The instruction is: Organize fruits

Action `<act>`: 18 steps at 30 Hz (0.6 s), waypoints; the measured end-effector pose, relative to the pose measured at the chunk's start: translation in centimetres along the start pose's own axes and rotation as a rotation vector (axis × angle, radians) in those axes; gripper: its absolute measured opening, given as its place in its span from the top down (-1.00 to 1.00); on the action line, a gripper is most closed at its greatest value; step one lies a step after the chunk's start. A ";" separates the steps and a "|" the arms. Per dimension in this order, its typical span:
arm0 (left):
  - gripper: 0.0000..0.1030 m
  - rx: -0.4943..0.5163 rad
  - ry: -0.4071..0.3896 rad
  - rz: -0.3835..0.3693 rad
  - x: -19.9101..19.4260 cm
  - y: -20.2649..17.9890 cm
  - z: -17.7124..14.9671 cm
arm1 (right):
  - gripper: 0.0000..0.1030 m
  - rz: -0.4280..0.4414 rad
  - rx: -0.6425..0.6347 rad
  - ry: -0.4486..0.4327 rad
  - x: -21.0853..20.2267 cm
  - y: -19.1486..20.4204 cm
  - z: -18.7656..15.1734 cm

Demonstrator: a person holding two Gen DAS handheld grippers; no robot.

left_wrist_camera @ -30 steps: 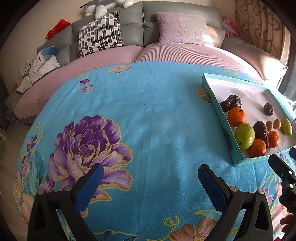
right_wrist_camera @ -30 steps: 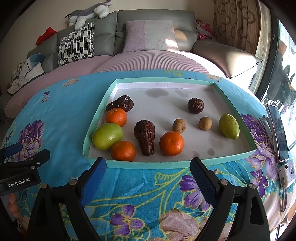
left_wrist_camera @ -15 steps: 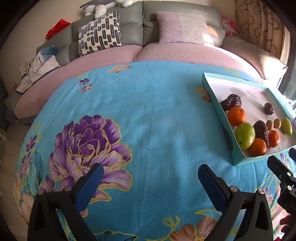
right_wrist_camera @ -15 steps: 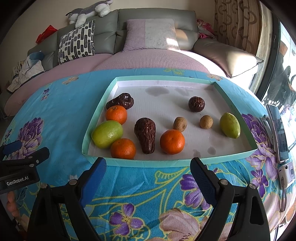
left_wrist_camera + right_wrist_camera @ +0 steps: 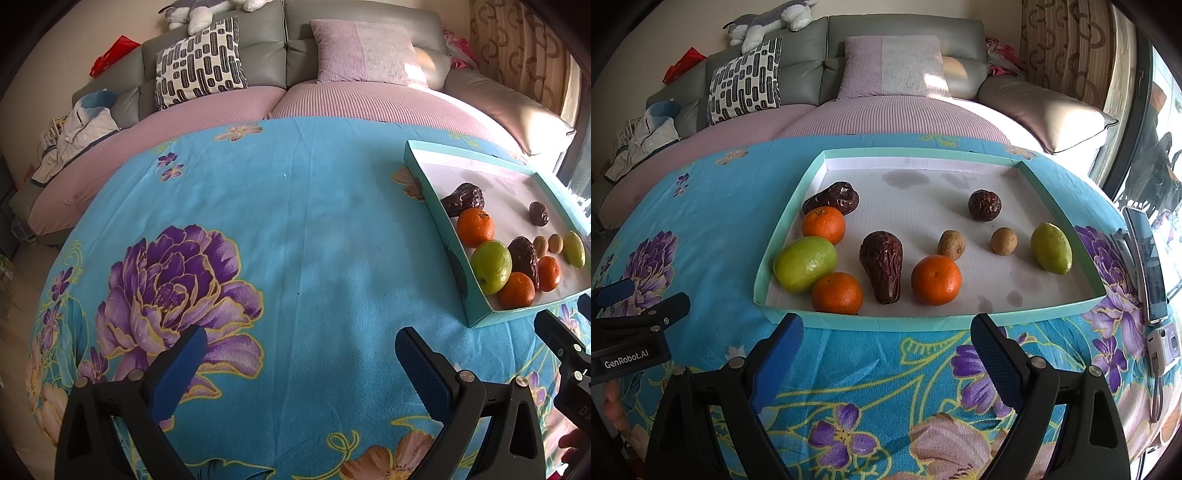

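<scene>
While both tools hover short of the fruit, nothing is gripped: the right gripper (image 5: 886, 354) at the lower centre of its view has its blue-padded jaws spread wide and empty, and the left gripper (image 5: 299, 365) is equally wide and empty over bare blue floral cloth (image 5: 314, 221); it holds nothing.

Fruit lies loose in the shallow teal-rimmed cardboard tray (image 5: 886, 323) at mid-frame; a cluster sits at centre left, where the large green oval fruit (image 5: 805, 263) touches two round oranges (image 5: 823, 224) (image 5: 837, 293); a wrinkled dark brown pear-shaped fruit (image 5: 882, 264) lies just beside a third orange (image 5: 936, 274).

Probable faults, by judgement:
- closing on one clustered orange may nudge its neighbours; round fruit will roll on the flat white floor;
- the near tray rim stands between jaws and fruit; a low approach could catch it and shift the light tray;
- the small brown fruits (image 5: 952, 244) (image 5: 1004, 240) may slip from wide pads.
</scene>
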State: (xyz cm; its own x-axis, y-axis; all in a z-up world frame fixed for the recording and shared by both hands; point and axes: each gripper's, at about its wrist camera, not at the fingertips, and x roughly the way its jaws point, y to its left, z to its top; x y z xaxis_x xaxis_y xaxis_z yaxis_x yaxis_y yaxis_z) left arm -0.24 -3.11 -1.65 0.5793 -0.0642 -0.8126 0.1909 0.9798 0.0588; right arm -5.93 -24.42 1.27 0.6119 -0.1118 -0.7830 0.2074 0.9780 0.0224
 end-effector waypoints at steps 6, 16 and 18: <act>-1.00 0.000 0.004 0.001 0.1 0.0 0.0 | -0.79 -0.001 0.000 0.000 0.0 0.0 0.0; -1.00 0.000 0.007 0.002 0.2 0.0 -0.1 | -0.79 -0.001 0.000 0.001 0.1 0.0 0.0; -1.00 0.000 0.008 0.002 0.2 0.0 -0.2 | -0.79 -0.001 -0.001 0.002 0.1 0.1 0.0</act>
State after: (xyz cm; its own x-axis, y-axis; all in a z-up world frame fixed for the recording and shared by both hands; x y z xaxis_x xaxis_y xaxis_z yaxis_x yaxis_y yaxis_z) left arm -0.25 -3.05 -1.90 0.5735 -0.0610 -0.8170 0.1898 0.9800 0.0600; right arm -5.84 -24.37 1.18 0.6104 -0.1123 -0.7841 0.2071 0.9781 0.0212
